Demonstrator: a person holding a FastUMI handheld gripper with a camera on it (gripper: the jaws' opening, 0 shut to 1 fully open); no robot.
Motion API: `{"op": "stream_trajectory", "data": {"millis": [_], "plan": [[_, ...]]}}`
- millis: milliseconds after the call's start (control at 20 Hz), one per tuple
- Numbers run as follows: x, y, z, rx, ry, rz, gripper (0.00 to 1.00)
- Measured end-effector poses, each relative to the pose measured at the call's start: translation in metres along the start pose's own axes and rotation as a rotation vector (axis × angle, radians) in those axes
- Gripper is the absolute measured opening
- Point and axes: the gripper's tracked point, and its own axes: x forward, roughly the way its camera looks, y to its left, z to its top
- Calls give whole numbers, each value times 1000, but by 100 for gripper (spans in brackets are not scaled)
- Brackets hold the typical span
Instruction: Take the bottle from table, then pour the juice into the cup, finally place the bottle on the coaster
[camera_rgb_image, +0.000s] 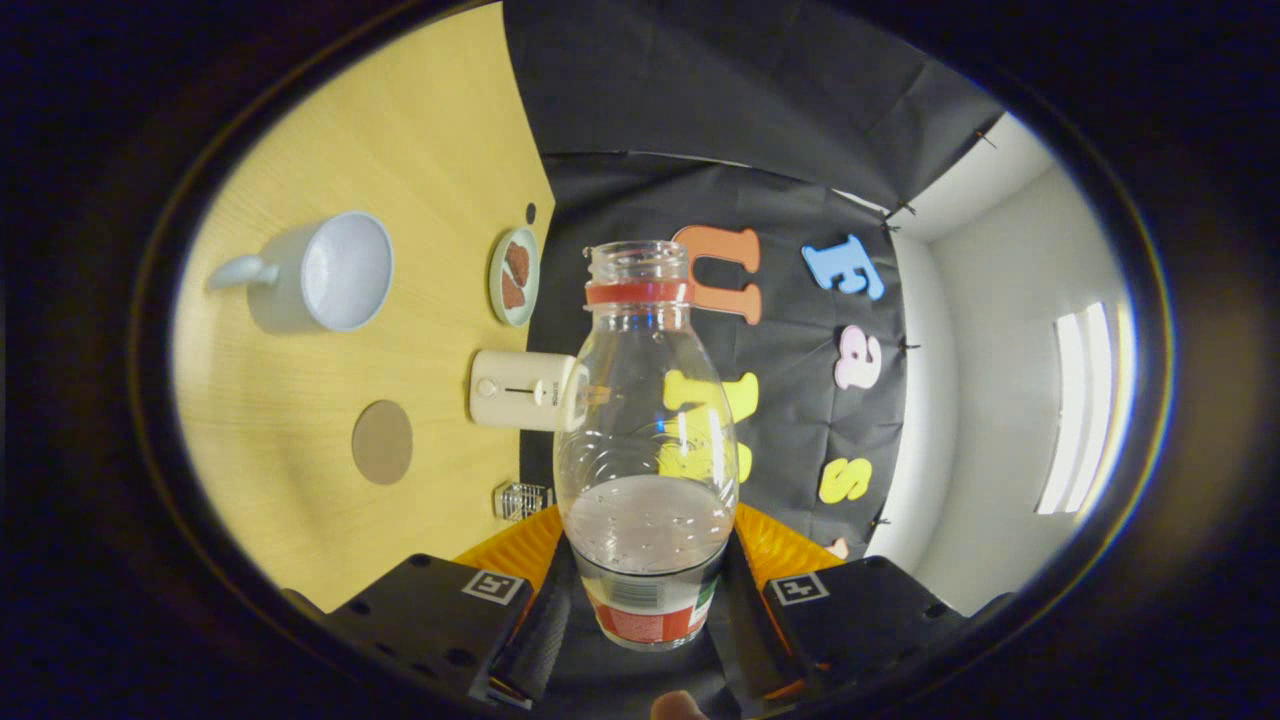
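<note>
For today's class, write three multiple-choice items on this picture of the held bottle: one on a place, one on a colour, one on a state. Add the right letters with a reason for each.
1. Where is the round coaster?
A. on the table between the cup and the tongs
B. under the cup
C. inside the small plate

2. What colour is the ring on the bottle's neck?
A. blue
B. red
C. green

3. What state is the bottle in?
A. capped and full
B. lying loose on the table
C. uncapped, partly filled, clamped in the tongs

Answers: 1 A, the coaster lies bare on the table, apart from the cup. 2 B, a red ring sits below the open mouth. 3 C, no cap shows, liquid fills the lower part, and the tongs press both sides.
</note>
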Motion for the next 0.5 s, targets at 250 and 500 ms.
{"op": "stream_trajectory", "data": {"millis": [250, 500], "plan": [[-8, 0, -5, 275, 7, 39, 75], [-14, -4, 1, 723, -6, 80, 75]]}}
